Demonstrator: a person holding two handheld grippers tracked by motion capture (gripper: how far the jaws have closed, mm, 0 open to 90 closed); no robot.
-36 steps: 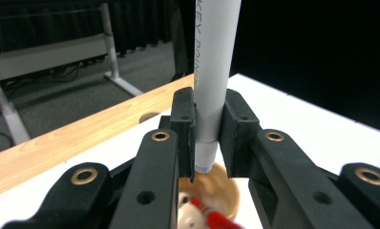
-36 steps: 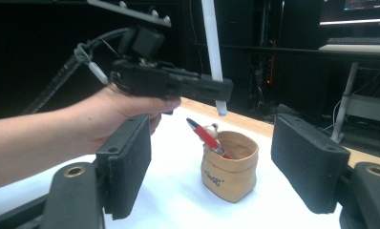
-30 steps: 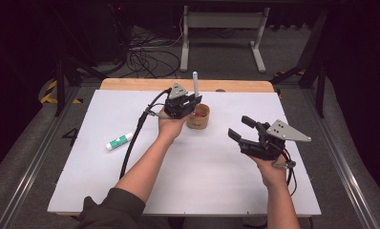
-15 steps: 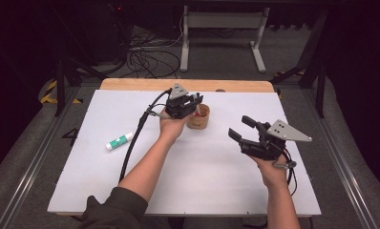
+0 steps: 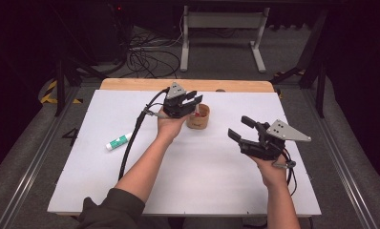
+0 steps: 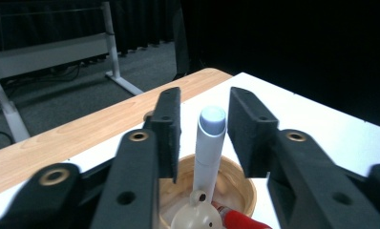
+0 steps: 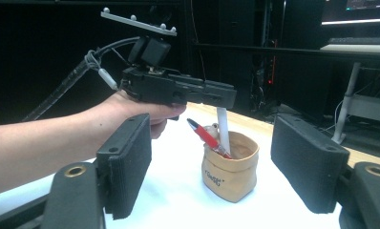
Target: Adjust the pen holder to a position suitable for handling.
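Two pens already in cup (image 5: pixel 198 117), white pen (image 6: pixel 208 143) just dropped upright. Best lifted straight up now, left gripper (image 6: pixel 203 125) kept level so neither pad clips the cap. Jaws just been opening, pen between them, gaps on both sides, untouched. Right gripper (image 5: pixel 244 130) open, empty, well right of cup. Marker (image 5: pixel 118 141) lying well left on table (image 5: pixel 216 181).

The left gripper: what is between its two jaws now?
The white marker stands between the jaws of the left gripper, its lower end in the brown cup; the left gripper view shows gaps on both sides.
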